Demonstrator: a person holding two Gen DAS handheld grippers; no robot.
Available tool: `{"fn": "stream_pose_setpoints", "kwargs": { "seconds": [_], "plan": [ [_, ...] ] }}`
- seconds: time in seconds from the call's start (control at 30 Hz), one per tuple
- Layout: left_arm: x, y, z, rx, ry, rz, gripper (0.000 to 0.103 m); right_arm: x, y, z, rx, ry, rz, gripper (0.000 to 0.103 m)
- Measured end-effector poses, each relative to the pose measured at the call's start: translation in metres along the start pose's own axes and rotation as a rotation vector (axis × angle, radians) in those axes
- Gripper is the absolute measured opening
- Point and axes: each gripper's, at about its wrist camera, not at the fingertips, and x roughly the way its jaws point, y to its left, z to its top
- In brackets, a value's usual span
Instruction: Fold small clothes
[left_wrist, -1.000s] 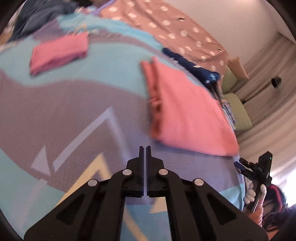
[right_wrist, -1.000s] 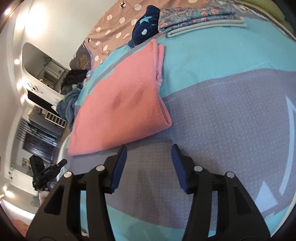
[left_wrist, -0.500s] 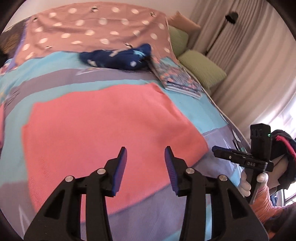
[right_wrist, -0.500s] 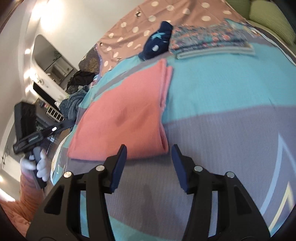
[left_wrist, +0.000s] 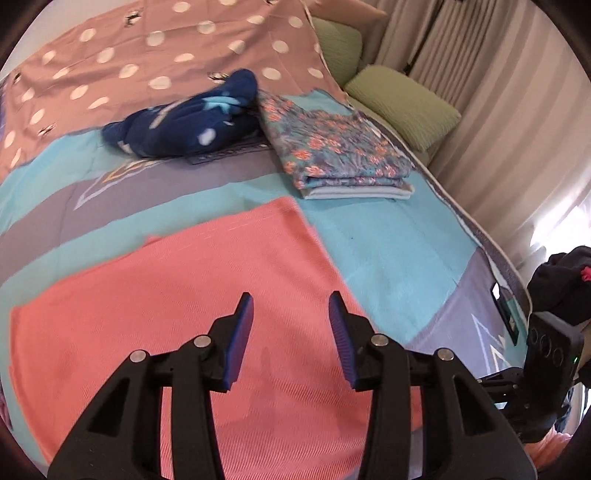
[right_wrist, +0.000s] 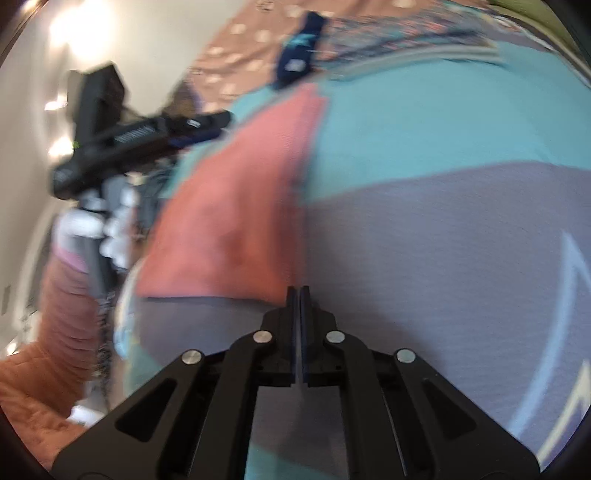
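One pink cloth (left_wrist: 207, 314) lies flat on bedspread (left_wrist: 388, 258), L gripper (left_wrist: 291, 306) over it w/ jaws spread, R gripper (right_wrist: 299, 291) just pressed together at cloth's near corner, pinch unclear; behind: 1 navy garment (left_wrist: 184, 125), 1 floral folded stack (left_wrist: 332, 147), 2 green pillows (left_wrist: 402, 103).

Both wrist views look down steeply, close over the bed (left_wrist: 388, 236). Both share the pink cloth (left_wrist: 192, 295), seen from opposite sides.

Left gripper (left_wrist: 291, 321) swung over from the bare bedspread (left_wrist: 388, 258) and now sits above the pink cloth (left_wrist: 184, 302), jaws gone from shut to apart with nothing between them. Right gripper (right_wrist: 299, 295) just snapped closed at the cloth's near corner; too blurry to tell if it caught any fabric.
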Motion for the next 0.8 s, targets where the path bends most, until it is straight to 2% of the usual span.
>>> {"fn": "stream_pose_setpoints", "kwargs": {
  "seconds": [0.07,0.13,0.17,0.2,0.33,0.4,0.47,0.57,0.6,0.63,0.67,0.73,0.8],
  "plan": [
    [0.018,-0.009,0.009,0.025,0.031,0.0,0.043,-0.006,-0.007,-0.002,0.056,-0.006,0.056,0.003],
    [0.036,-0.019,0.016,0.057,0.067,0.011,0.043,-0.015,-0.006,-0.006,0.057,-0.012,0.102,0.015],
    [0.043,-0.023,0.018,0.069,0.083,0.024,0.043,-0.016,-0.004,-0.009,0.058,0.0,0.123,0.038],
    [0.051,-0.027,0.02,0.082,0.106,0.033,0.043,-0.016,-0.002,-0.014,0.064,0.022,0.151,0.05],
    [0.087,-0.039,0.03,0.113,0.217,0.132,0.044,0.004,0.01,-0.017,0.108,0.11,0.228,0.047],
    [0.099,-0.041,0.035,0.118,0.248,0.172,0.044,0.014,0.011,-0.01,0.139,0.117,0.199,0.046],
    [0.113,-0.045,0.041,0.132,0.279,0.209,0.051,0.022,0.014,0.0,0.139,0.106,0.177,0.046],
    [0.126,-0.048,0.048,0.134,0.3,0.247,0.052,0.035,0.018,0.012,0.131,0.088,0.157,0.046],
    [0.127,-0.047,0.05,0.128,0.306,0.25,0.051,0.038,0.019,0.014,0.138,0.076,0.155,0.04],
    [0.128,-0.046,0.053,0.12,0.309,0.253,0.047,0.04,0.02,0.016,0.145,0.067,0.142,0.033],
    [0.128,-0.046,0.054,0.121,0.302,0.267,0.03,0.041,0.018,0.015,0.162,0.058,0.124,0.007],
    [0.127,-0.044,0.056,0.129,0.287,0.297,0.011,0.042,0.008,0.011,0.234,0.053,0.168,0.005],
    [0.119,-0.044,0.055,0.135,0.259,0.267,0.007,0.028,0.011,0.004,0.236,0.018,0.201,0.004]
  ]
}}
